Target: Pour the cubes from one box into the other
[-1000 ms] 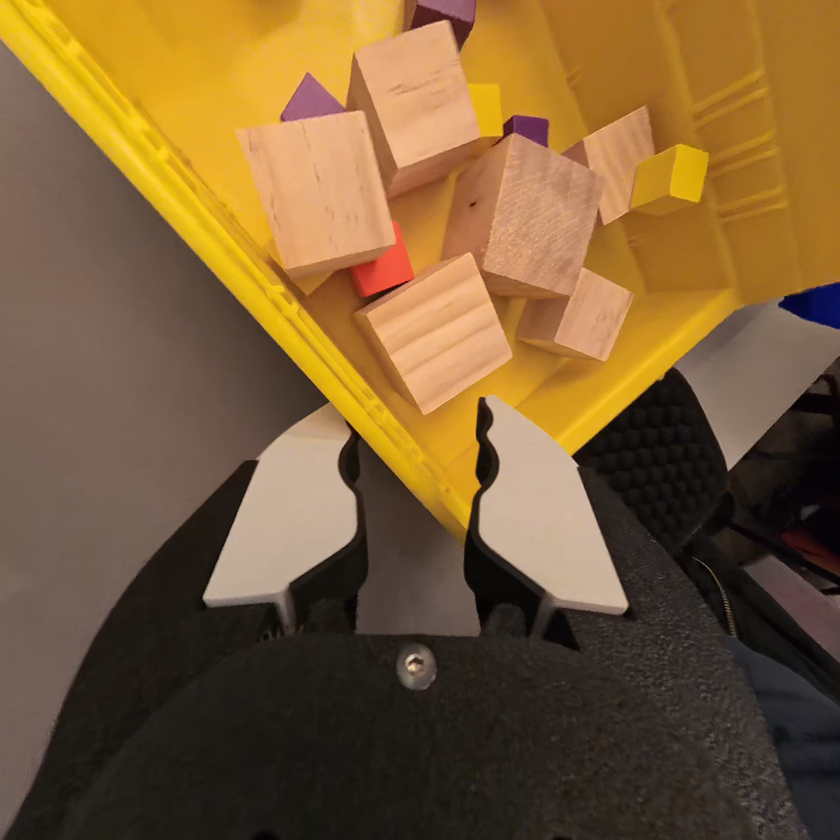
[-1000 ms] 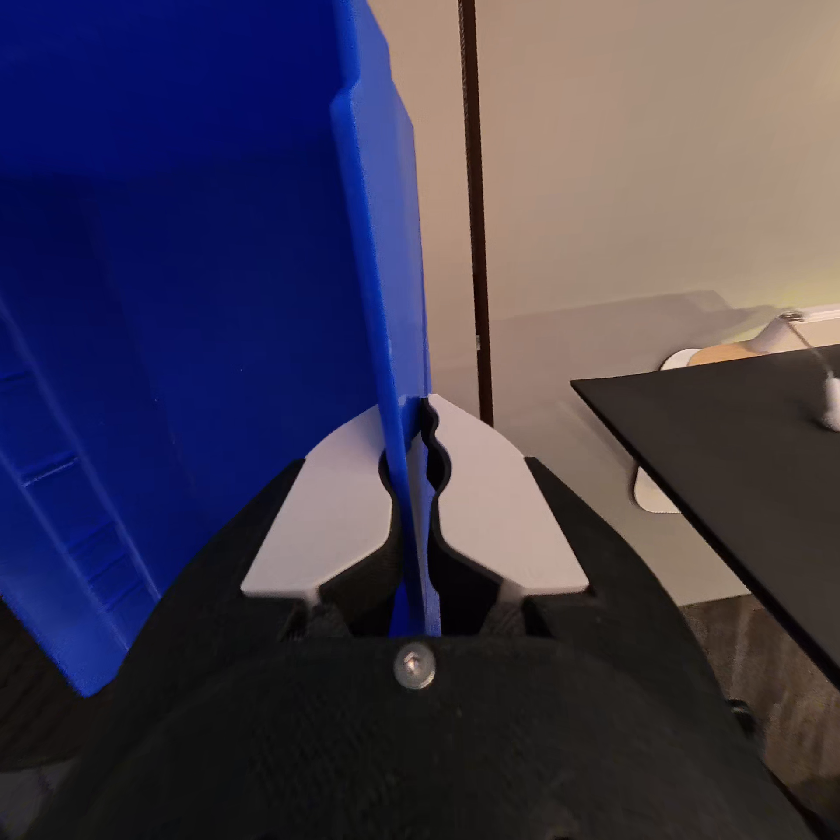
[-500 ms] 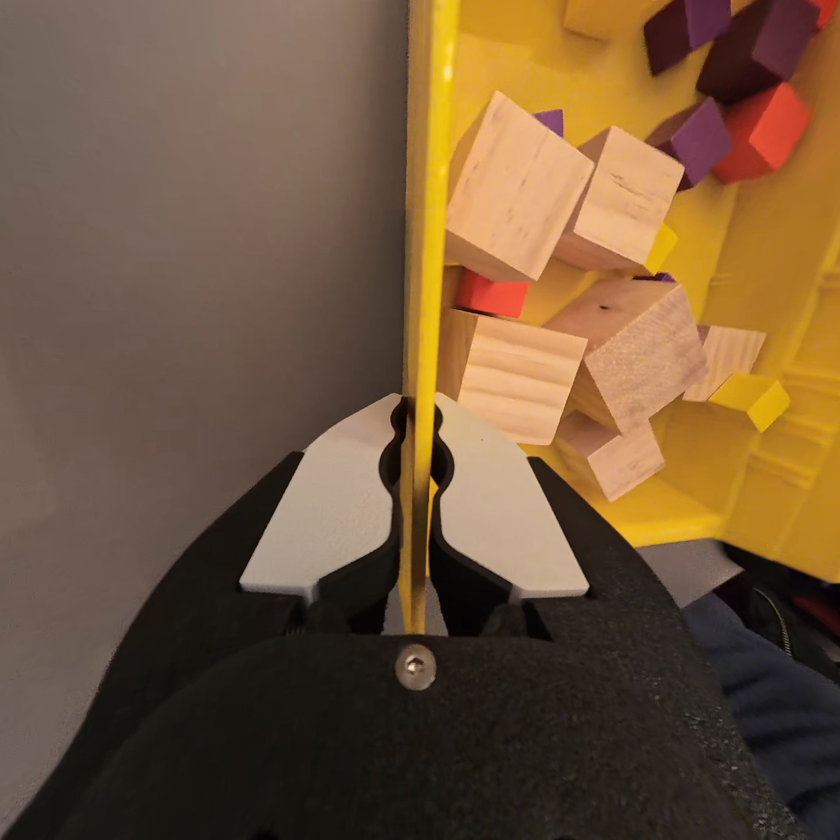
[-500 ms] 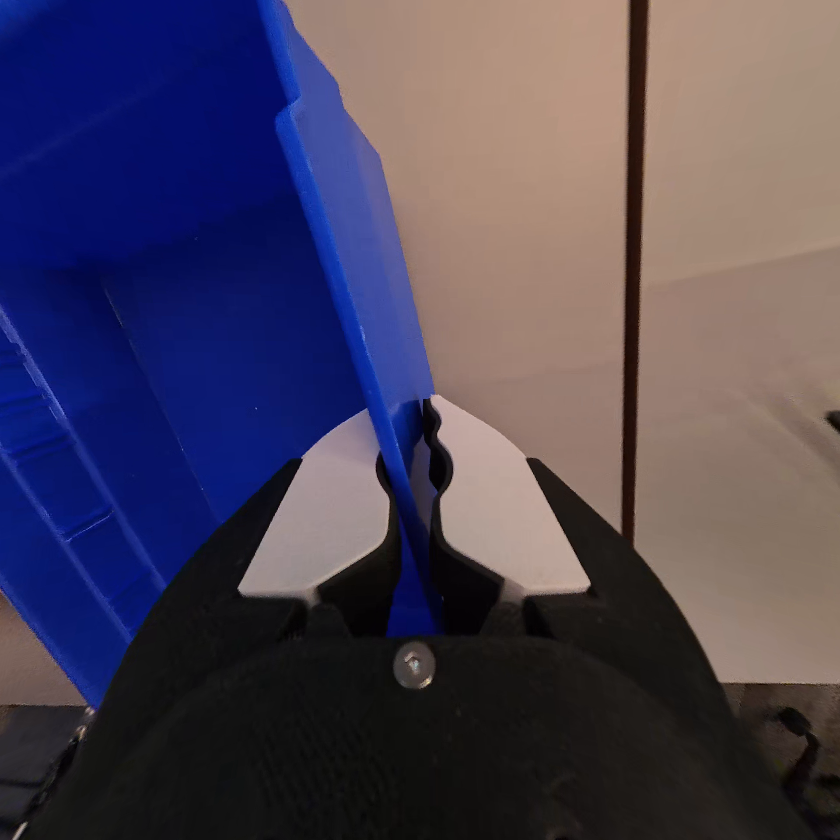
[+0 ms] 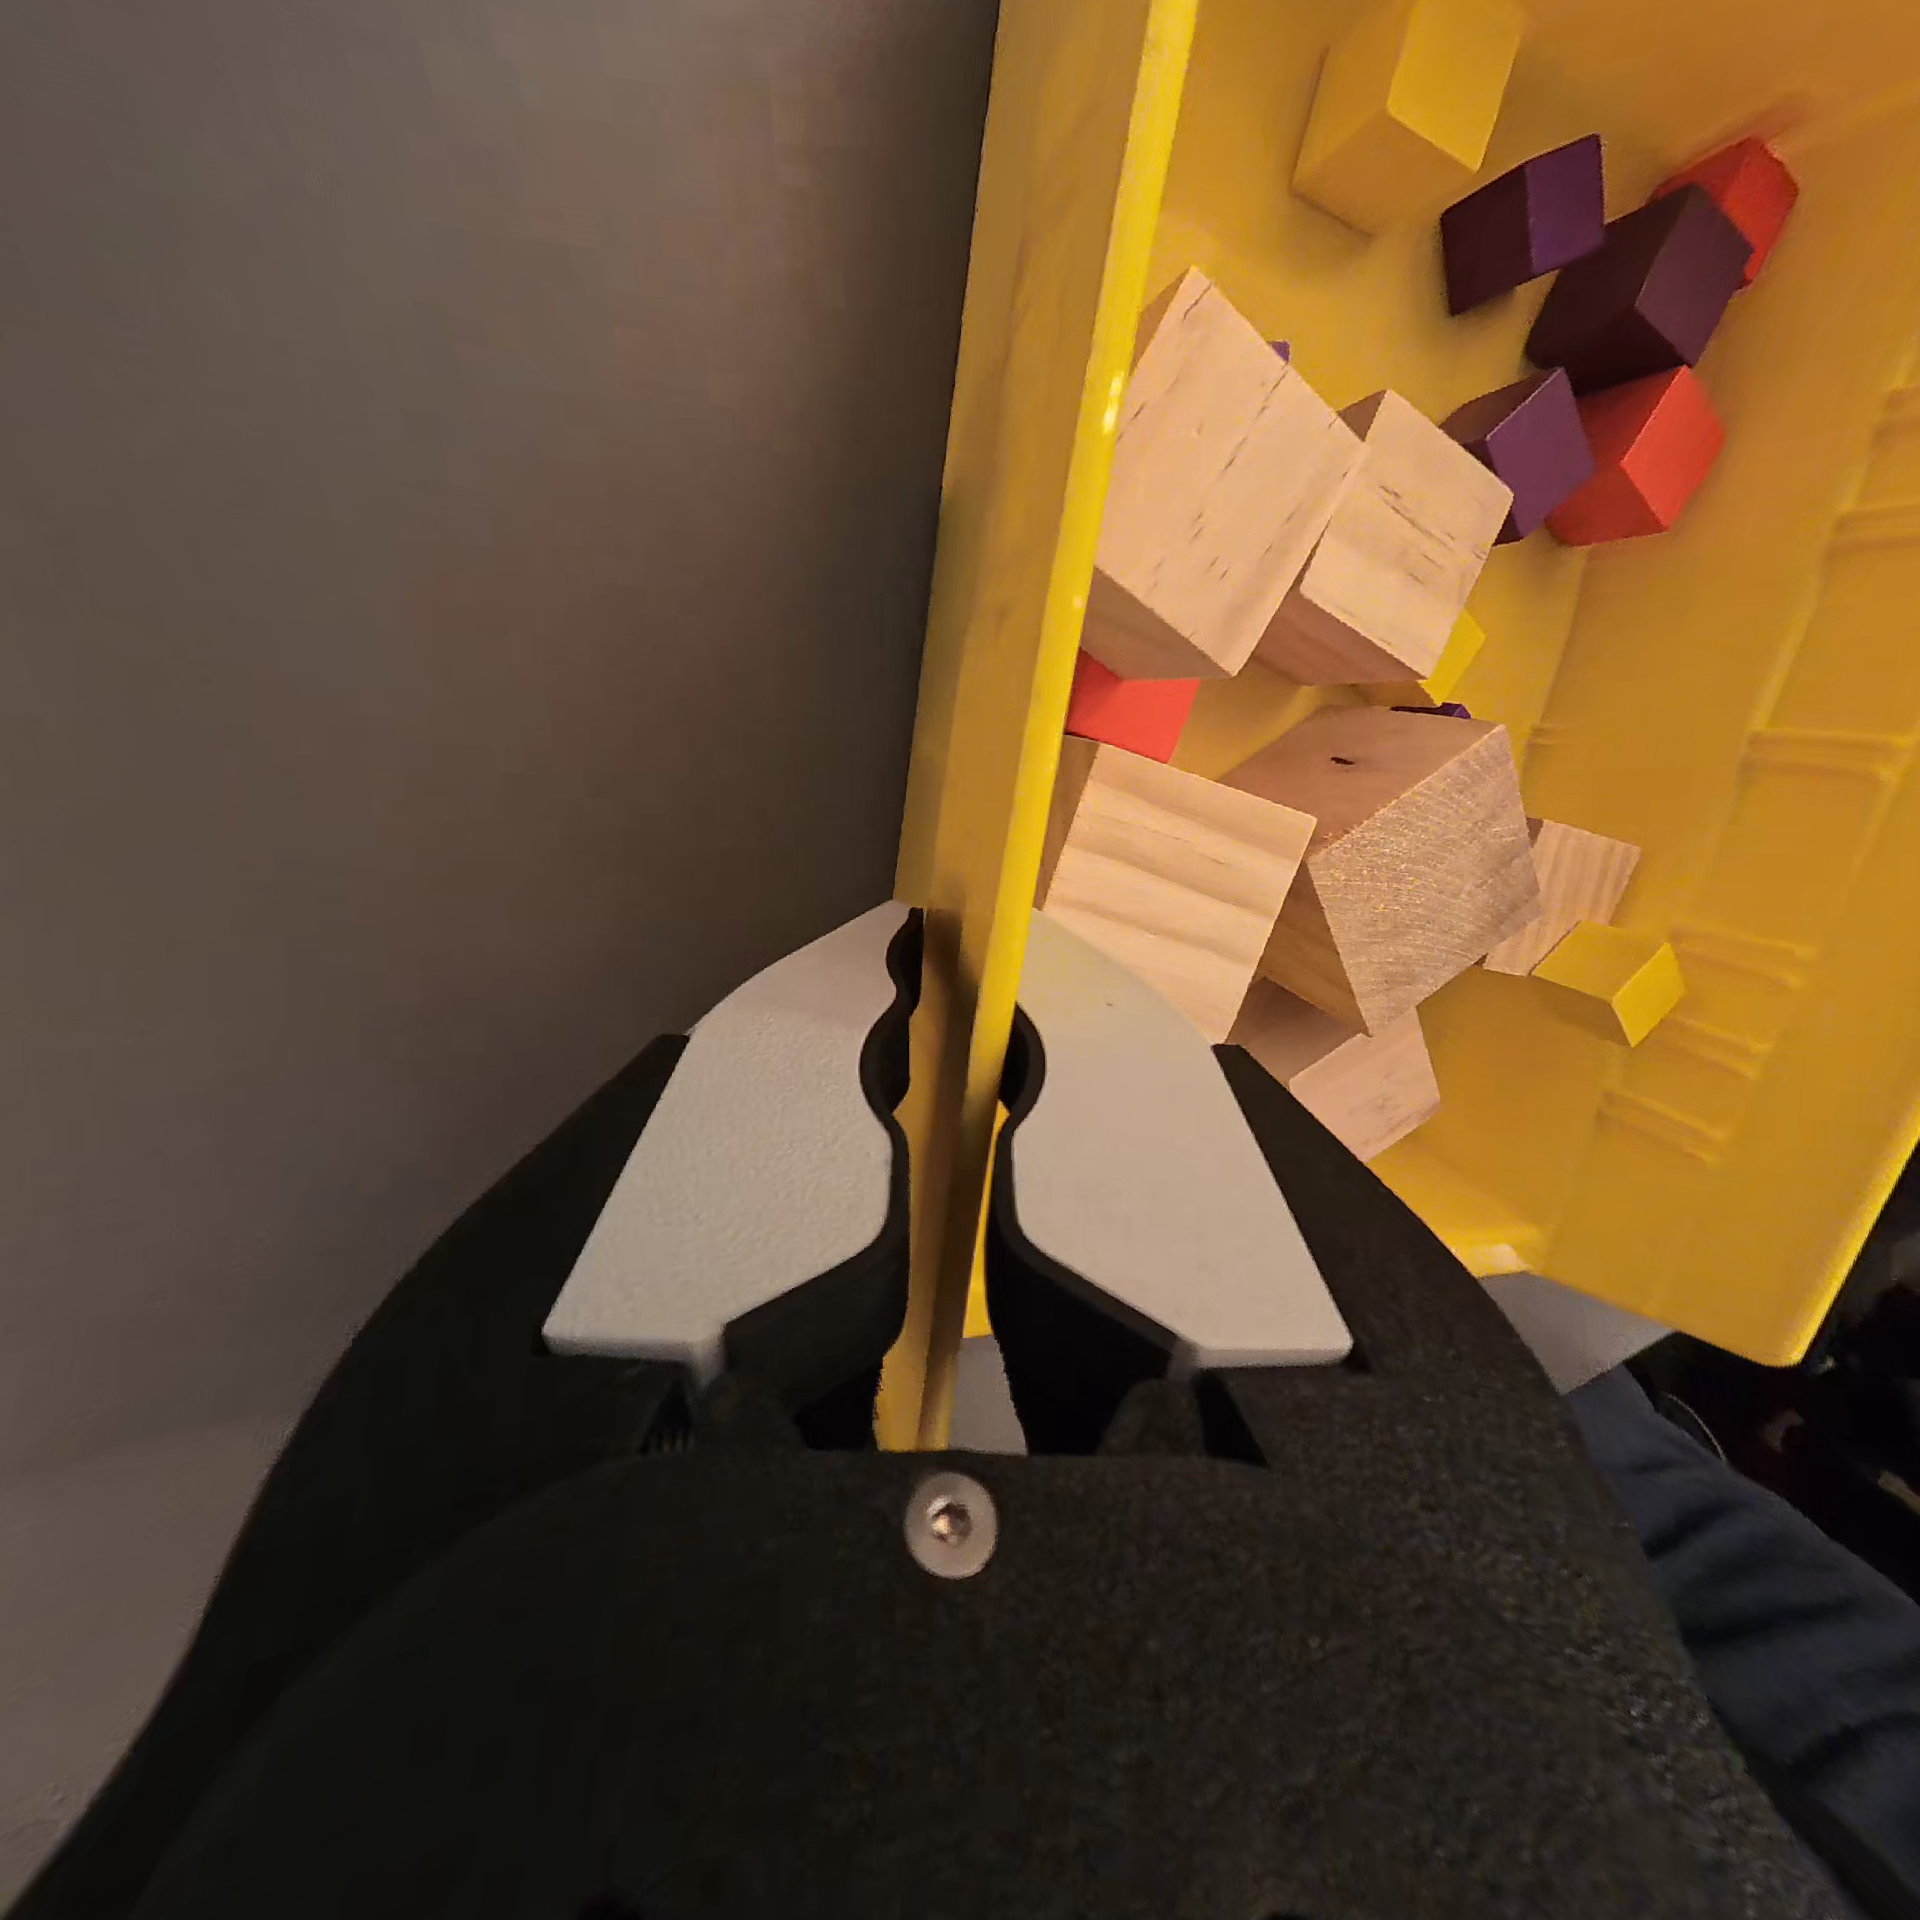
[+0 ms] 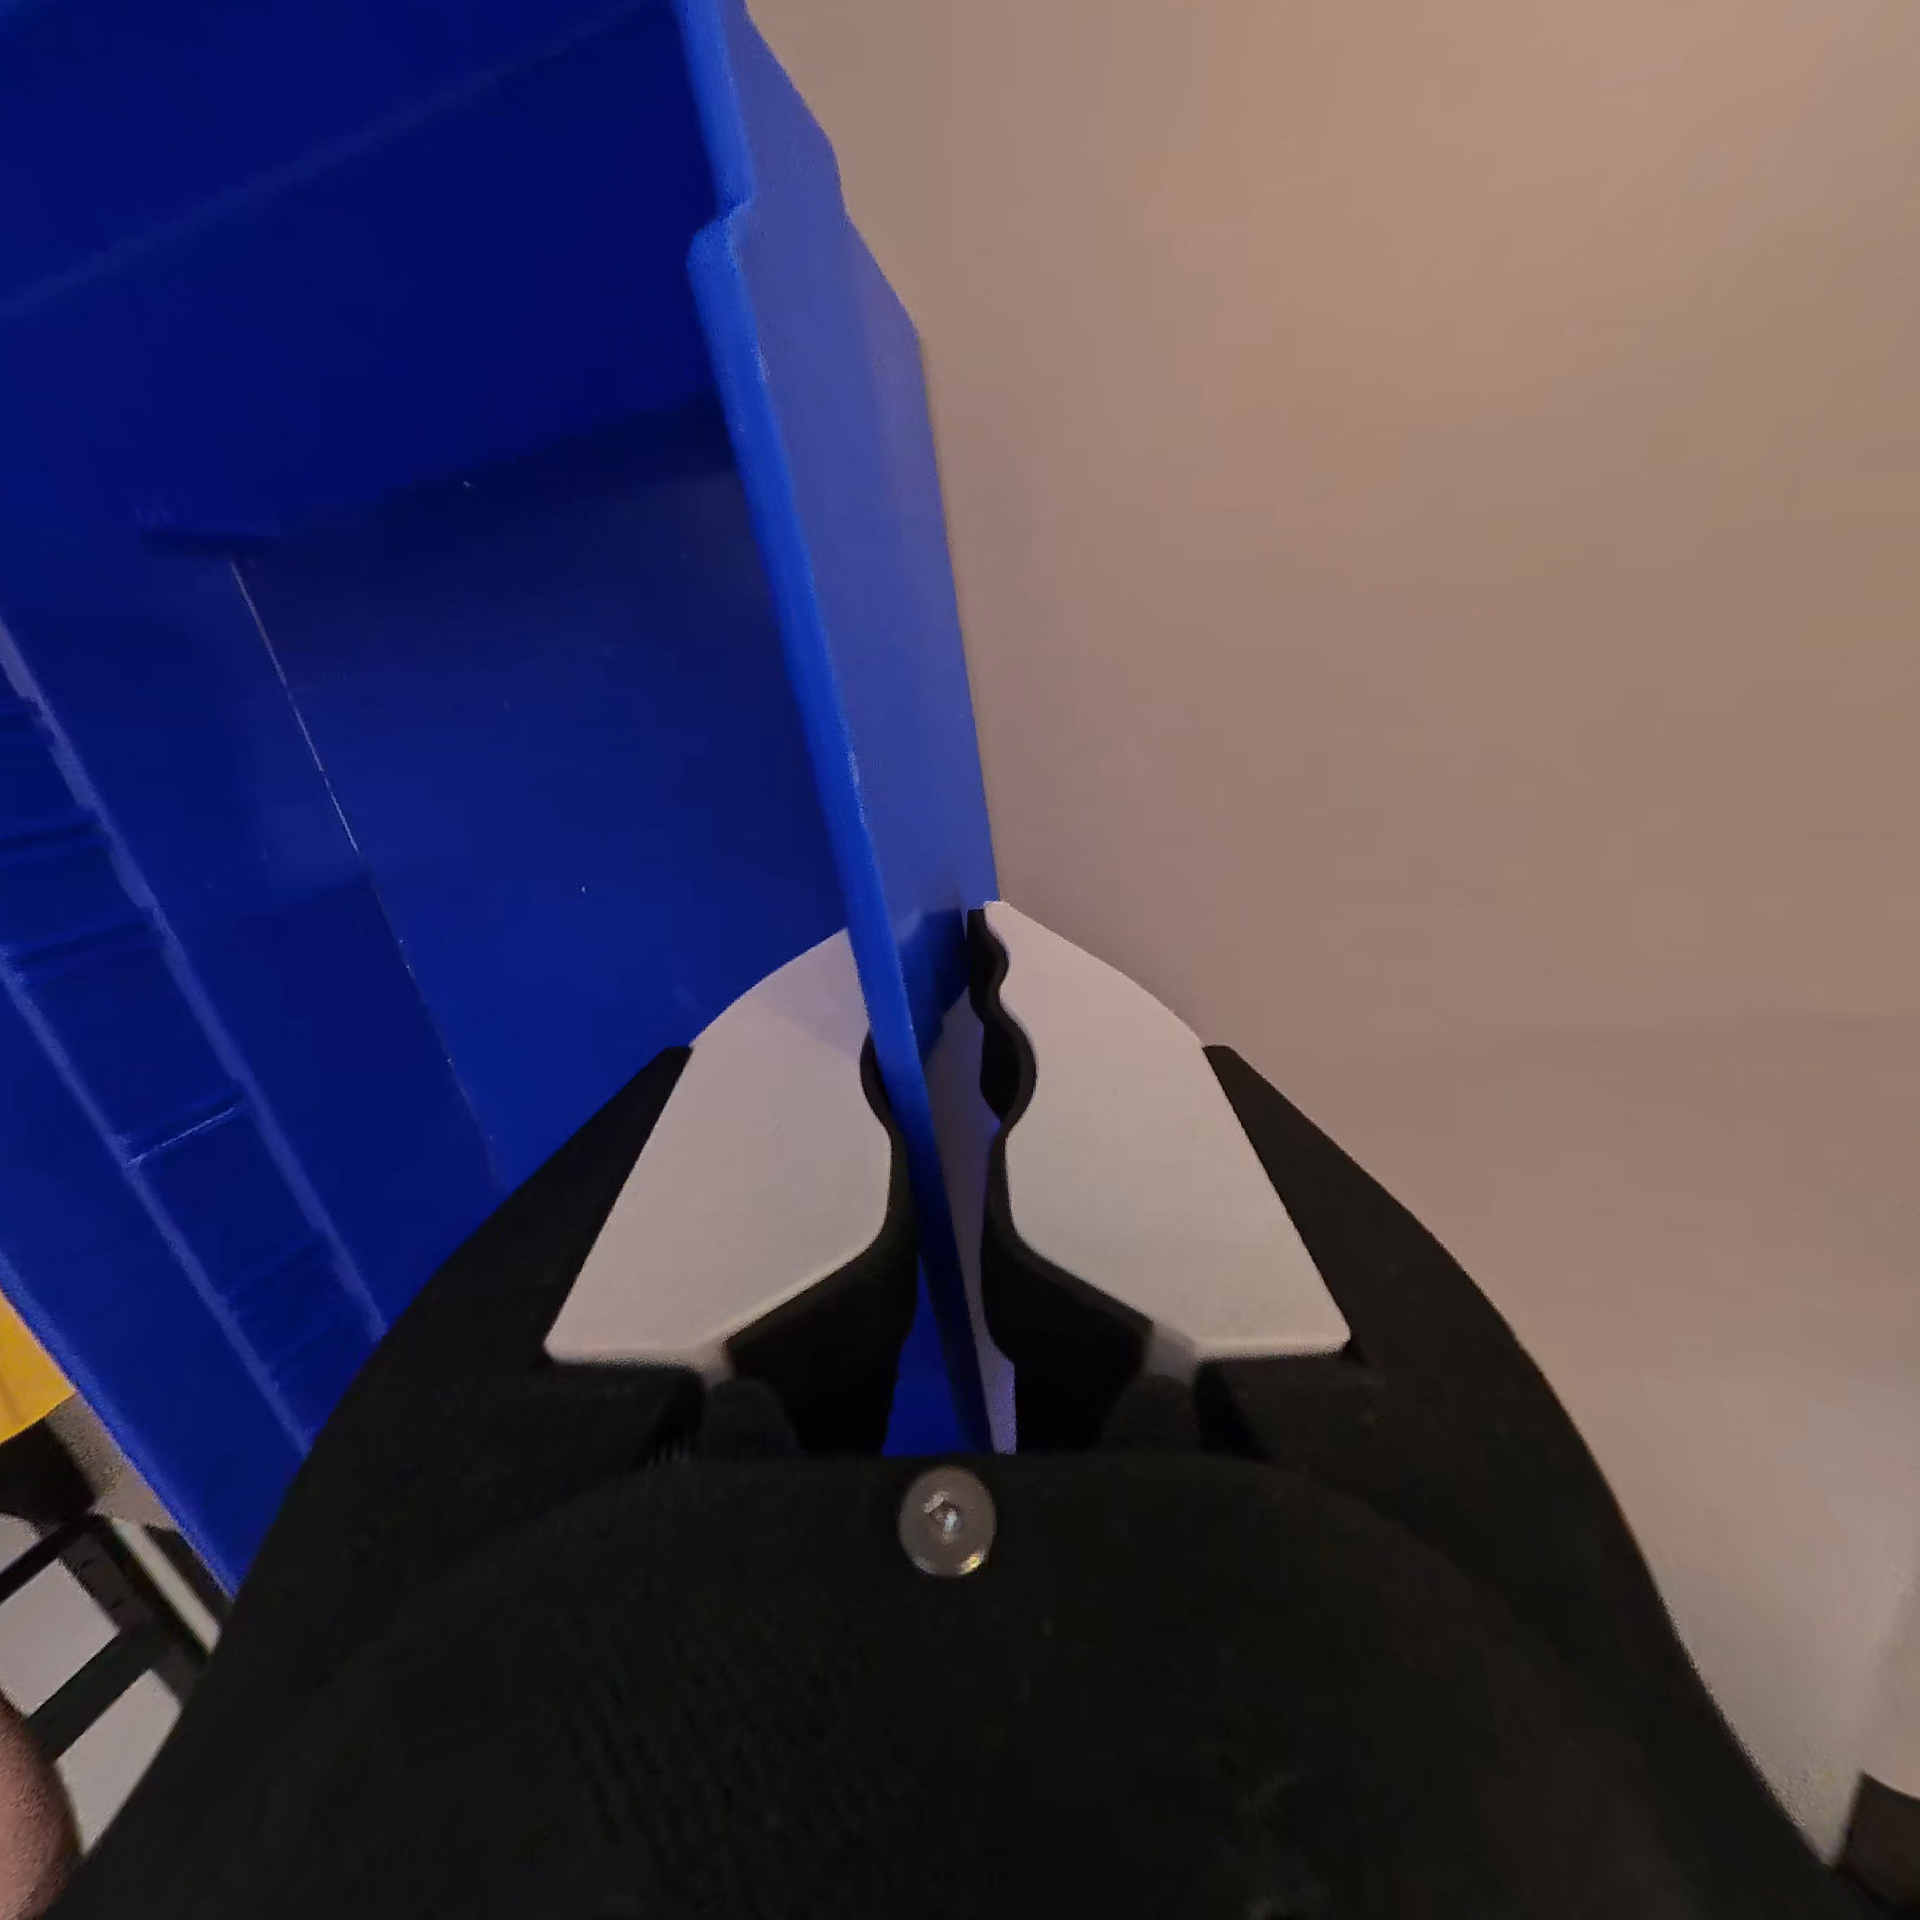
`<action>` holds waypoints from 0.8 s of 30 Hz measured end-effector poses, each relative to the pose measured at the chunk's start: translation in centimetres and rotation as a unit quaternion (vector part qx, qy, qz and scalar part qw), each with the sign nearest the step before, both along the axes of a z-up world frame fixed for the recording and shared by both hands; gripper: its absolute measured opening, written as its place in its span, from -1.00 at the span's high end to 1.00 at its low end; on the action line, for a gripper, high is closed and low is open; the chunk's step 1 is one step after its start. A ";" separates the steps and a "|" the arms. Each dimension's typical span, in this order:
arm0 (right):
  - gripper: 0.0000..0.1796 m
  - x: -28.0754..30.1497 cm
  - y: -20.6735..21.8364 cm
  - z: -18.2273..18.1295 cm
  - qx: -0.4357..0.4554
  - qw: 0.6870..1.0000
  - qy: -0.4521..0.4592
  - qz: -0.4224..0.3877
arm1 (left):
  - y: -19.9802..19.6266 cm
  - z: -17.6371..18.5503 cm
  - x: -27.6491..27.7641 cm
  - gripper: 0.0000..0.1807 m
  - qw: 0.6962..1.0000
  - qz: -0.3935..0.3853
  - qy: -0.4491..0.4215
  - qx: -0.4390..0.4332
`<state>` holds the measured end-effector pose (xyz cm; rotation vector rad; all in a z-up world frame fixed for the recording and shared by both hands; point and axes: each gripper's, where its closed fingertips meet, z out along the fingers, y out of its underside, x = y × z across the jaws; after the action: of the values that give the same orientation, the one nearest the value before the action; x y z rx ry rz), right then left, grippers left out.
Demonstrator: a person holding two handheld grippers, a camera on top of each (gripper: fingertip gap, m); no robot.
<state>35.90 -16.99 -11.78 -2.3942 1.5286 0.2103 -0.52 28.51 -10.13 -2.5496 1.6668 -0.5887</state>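
Left wrist view: tongs (image 5: 961, 997) clamp yellow box (image 5: 1039, 582) wall (w/ cubes (image 5: 1226, 488)).

A plain grey wall (image 5: 416, 520) fills the space ahead of the left gripper (image 5: 961, 935) and to its left. Behind it to the right lies dark blue cloth (image 5: 1766, 1662), with dim clutter (image 5: 1870, 1403) above it, too dark to tell apart. Ahead and to the right of the right gripper (image 6: 935, 925) stands a bare beige wall (image 6: 1455, 520). Low on its left, thin black frame bars (image 6: 94, 1621) cross a pale floor.
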 end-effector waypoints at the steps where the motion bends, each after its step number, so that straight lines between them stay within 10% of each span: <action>1: 0.91 -0.3 0.7 0.0 0.003 1.000 0.004 0.000 | 0.8 0.0 -0.8 0.89 1.000 0.009 -0.002 -0.001; 17: 0.94 -3.4 8.5 0.1 -0.013 0.999 -0.019 0.047 | 10.0 0.2 -10.4 0.90 0.995 0.100 -0.022 0.005; 24: 0.52 0.7 10.0 7.9 -0.011 0.965 -0.259 0.038 | 11.6 0.2 -12.4 0.89 0.991 0.124 -0.042 0.000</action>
<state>36.63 -7.02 -3.87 -2.2755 1.1973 -0.3919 -12.96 40.08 -9.90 -2.6347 1.2958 -0.6626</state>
